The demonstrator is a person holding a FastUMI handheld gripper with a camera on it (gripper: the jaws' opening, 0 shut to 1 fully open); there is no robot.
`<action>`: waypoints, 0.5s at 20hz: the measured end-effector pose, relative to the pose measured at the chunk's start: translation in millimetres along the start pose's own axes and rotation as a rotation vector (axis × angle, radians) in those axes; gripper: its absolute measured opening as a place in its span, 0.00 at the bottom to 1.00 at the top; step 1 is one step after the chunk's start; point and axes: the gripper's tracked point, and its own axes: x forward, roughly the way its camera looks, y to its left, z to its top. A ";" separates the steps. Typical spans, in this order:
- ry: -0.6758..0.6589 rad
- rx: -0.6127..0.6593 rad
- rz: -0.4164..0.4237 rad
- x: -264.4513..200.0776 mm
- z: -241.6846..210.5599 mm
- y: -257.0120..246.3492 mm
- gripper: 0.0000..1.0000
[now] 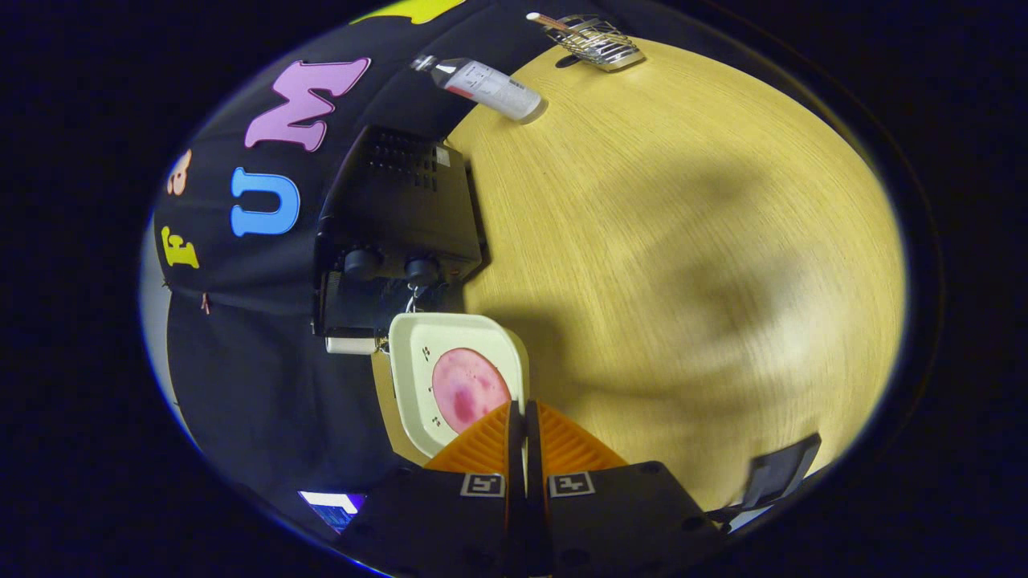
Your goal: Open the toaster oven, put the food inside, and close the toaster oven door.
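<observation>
1. We find the gripper (524,413) with its two fingers pressed together on the near rim of a cream plate (418,361). The rim edge appears pinched between them, though the contact line itself is narrow and partly hidden by the fingers.

2. The plate carries a round pink slice of food (466,385), lying flat in the plate's middle, just ahead of the fingertips.

3. Beyond the plate stands the black toaster oven (397,205), at the edge of the wooden table (683,241), against the booth's cloth wall. Its door seems dropped open toward the plate, with a pale handle (351,344) at the door's near edge; we cannot tell this for certain from the angle.

4. Handling, in our judgement: the plate looks rigid and light, with a smooth and likely slippery surface. Held by one rim only, it will tend to sag or pivot, and the slice could slide if the plate tips.

5. We advise keeping the grip on the raised rim and holding the plate level on its way into the cavity.

6. Also noted, well apart on the table's far side: a lying bottle (486,84) and a wire rack (596,40).
</observation>
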 end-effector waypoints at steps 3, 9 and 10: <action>-0.032 0.022 0.016 3.0 -17.4 32.3 0.05; -0.072 0.068 0.027 27.4 -52.0 95.5 0.05; -0.082 0.077 0.020 34.4 -55.3 102.6 0.05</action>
